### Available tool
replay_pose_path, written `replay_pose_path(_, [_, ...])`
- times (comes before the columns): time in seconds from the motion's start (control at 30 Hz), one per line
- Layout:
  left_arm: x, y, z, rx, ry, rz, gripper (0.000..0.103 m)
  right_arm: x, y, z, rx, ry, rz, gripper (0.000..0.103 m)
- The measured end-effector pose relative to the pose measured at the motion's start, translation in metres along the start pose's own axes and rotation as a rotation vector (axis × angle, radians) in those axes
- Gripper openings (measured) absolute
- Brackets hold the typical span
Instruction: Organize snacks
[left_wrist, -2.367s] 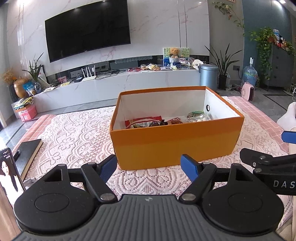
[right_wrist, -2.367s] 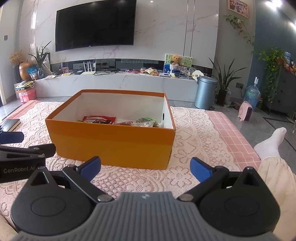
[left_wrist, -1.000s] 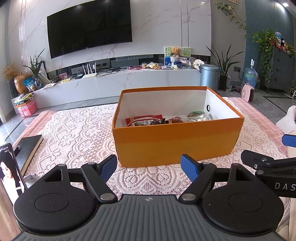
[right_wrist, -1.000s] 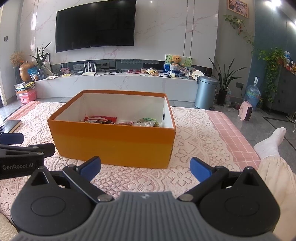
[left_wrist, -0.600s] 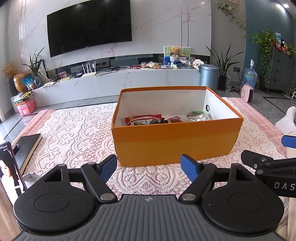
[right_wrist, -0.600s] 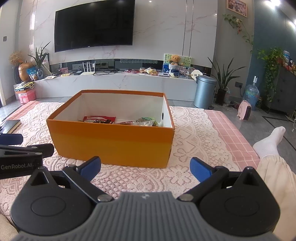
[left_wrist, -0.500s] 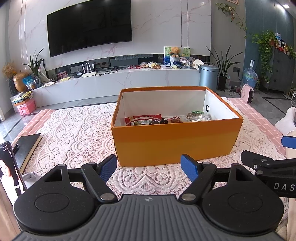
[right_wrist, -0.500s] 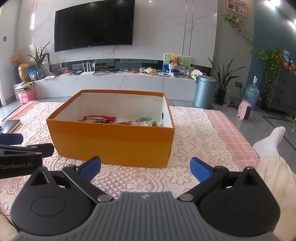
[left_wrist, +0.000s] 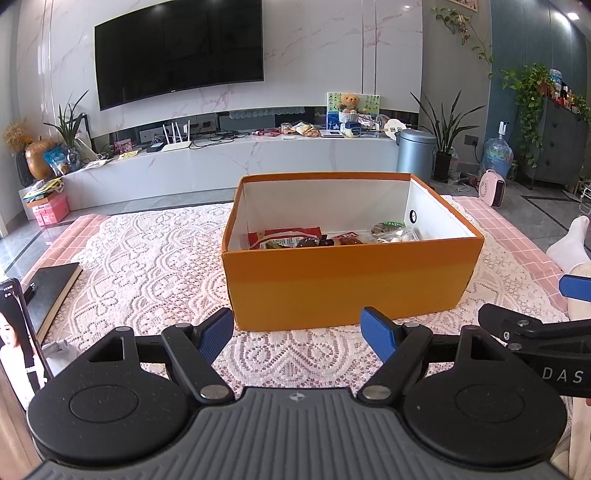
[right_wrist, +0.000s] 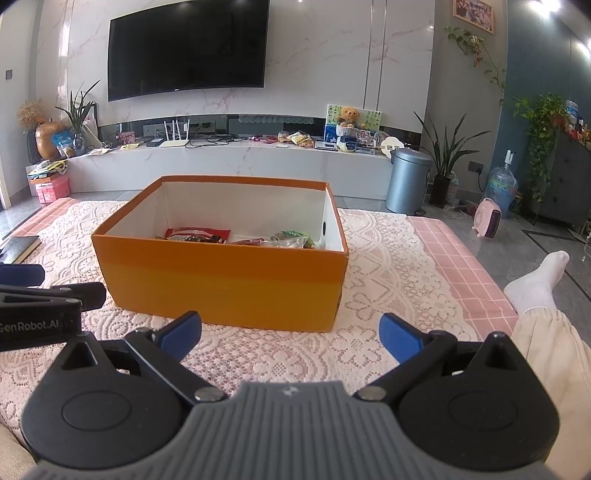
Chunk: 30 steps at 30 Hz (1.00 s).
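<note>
Snacks (left_wrist: 332, 238) and box (left_wrist: 347, 284) unmoved since earlier.

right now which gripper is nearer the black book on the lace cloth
Left. The black book lies just off the left gripper's left side; the right gripper sits further right, seeing the book only at its view's far left edge.

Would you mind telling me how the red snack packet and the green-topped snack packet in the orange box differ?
The red snack packet is opaque and lies toward the left of the orange box; the green-topped snack packet looks partly clear, showing pale contents, and lies toward the right, by the wall with the round hole. Both lie flat on the box floor.
</note>
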<state>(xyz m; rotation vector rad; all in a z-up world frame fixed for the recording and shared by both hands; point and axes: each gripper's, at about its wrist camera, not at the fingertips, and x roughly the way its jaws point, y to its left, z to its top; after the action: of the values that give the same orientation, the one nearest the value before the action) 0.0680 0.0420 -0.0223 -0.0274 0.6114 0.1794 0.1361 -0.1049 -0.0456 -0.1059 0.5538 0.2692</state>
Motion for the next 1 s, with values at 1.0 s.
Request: replay_pose_path(1.0, [-0.0014,-0.0035,-0.0012,0.014,-0.011,0.000,0.092,0.0046,0.0003,-0.0034,0.006,0.021,-0.005,0.099])
